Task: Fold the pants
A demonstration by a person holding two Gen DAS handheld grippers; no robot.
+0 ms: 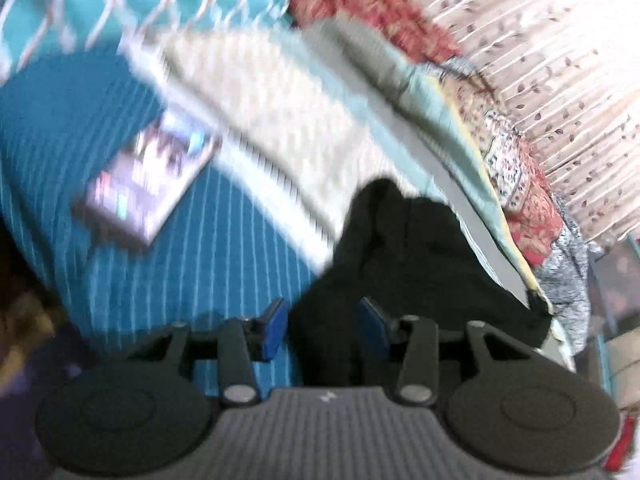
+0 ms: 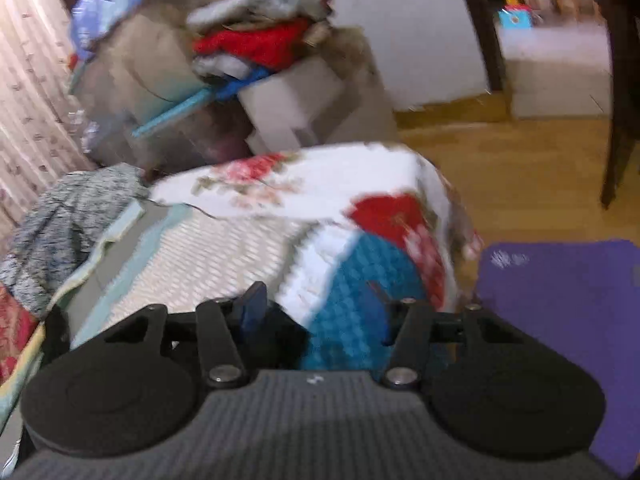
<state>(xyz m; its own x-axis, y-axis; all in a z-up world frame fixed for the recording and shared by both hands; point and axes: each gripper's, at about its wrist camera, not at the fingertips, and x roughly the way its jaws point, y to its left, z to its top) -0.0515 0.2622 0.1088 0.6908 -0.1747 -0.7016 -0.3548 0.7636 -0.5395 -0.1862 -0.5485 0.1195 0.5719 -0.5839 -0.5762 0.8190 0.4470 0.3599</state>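
Left hand-held gripper (image 1: 324, 330) part open, angled down over the bed; right hand-held gripper (image 2: 316, 312) part open, nothing gripped.

Left view, blurred: a glossy rectangular book (image 1: 146, 184) lies flat on the teal striped bedsheet (image 1: 200, 272); a cream ribbed blanket (image 1: 264, 120) runs diagonally beside it; the black pants (image 1: 412, 252), soft and rumpled, lie bunched between the blue pads, which do not press them. Right view: both pads stand apart above a quilted floral cover (image 2: 320, 188); a purple mat (image 2: 560, 300) lies on the wooden floor.
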